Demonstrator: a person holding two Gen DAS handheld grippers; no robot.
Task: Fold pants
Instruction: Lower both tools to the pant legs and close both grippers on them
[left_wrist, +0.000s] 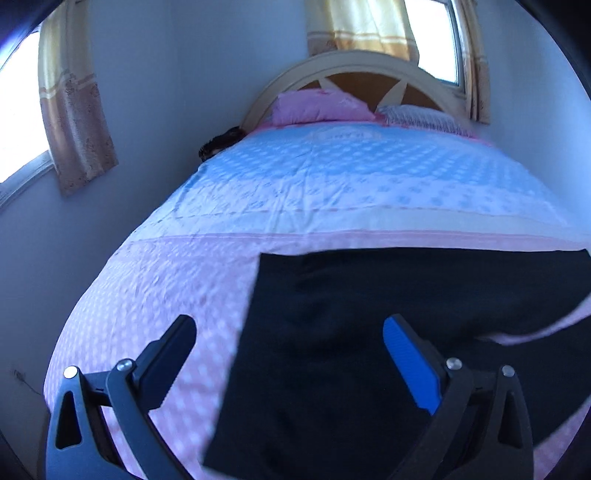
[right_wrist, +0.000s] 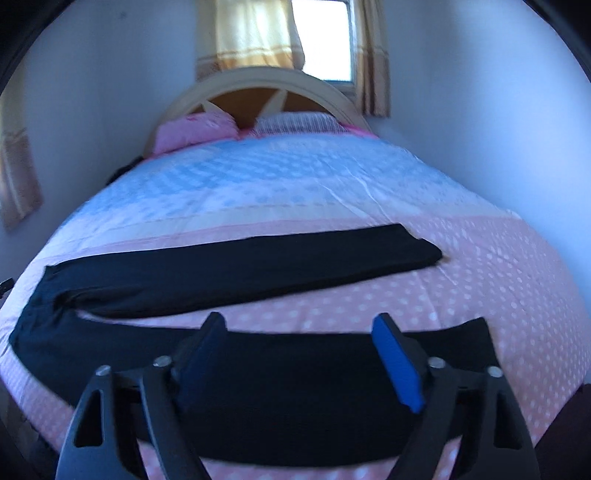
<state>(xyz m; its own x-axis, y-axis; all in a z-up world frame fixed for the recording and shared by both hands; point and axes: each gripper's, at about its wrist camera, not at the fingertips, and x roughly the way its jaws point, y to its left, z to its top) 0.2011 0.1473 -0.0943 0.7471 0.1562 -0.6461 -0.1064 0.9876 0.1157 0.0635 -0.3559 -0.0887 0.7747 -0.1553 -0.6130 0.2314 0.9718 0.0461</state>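
A pair of black pants (right_wrist: 236, 266) is lying spread out across the near, pink end of a bed covered by a dotted bedspread (right_wrist: 480, 280) that is turning pale blue toward the headboard (right_wrist: 258, 85). In the right wrist view the two legs are running side by side and apart, with a strip of pink cloth showing between them — the far leg is stretching out to the right, and the near leg is passing under the gripper. In the left wrist view the waist end of the pants (left_wrist: 369, 314) is lying flat, its straight edge facing left.

The left gripper (left_wrist: 290, 334) is hanging over that edge with its jaws spread wide, gripping nothing; its left finger is over bare bedspread (left_wrist: 155, 288), its right over black fabric. The right gripper (right_wrist: 299, 330) is likewise standing wide open and empty above the near leg.

Two pillows — one pink (left_wrist: 321, 107), one patterned (left_wrist: 421, 116) — are resting against the headboard (left_wrist: 354, 62). Curtains (left_wrist: 74, 110) are hanging at the windows.
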